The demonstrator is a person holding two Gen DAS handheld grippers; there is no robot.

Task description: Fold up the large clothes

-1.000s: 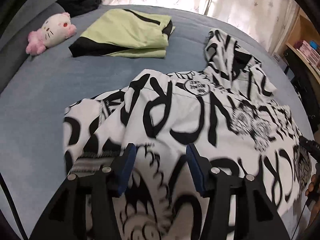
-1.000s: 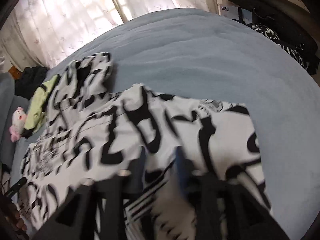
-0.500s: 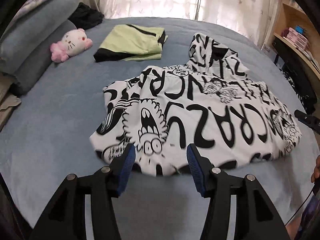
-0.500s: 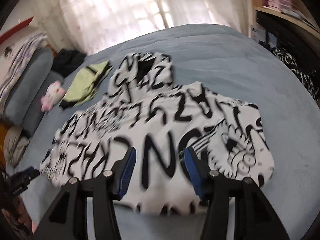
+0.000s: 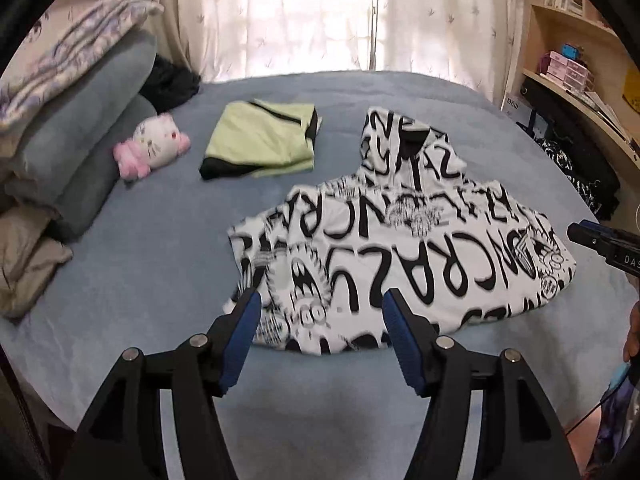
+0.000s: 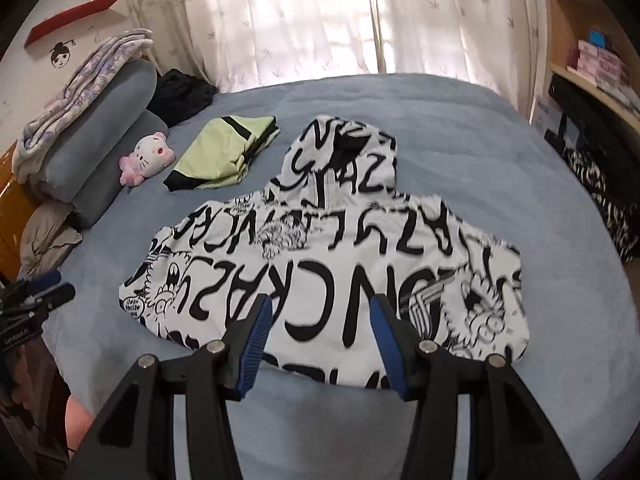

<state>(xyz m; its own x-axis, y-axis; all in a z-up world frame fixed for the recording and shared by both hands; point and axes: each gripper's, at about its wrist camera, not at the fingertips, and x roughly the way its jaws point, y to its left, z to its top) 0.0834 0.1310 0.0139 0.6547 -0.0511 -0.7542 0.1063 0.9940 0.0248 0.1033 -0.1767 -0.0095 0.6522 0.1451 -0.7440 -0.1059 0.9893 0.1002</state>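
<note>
Left hand-held gripper (image 5: 322, 320): jaws apart, just been widening, nothing between pads, held above bed (image 5: 160, 240). Right hand-held gripper (image 6: 320, 328): jaws apart, empty, likewise clear of cloth. Black-and-white printed hoodie (image 5: 400, 248) lies folded on blue bed, hood toward curtains (image 5: 300, 12). Folded green garment (image 5: 264, 140) beyond it; pink plush toy (image 5: 152, 148) beside grey pillows (image 5: 80, 136).

My right gripper (image 5: 600, 240) showed only as a dark tip, cut off by the left wrist view's right edge. My left gripper (image 6: 36, 292) was likewise clipped at the right wrist view's left edge. The near hem of the black-and-white lettered hoodie (image 6: 320, 264) lay hidden behind my blue-padded fingers (image 6: 256, 344). The small boxes on the wooden shelf (image 5: 568, 68) were too small to read.
</note>
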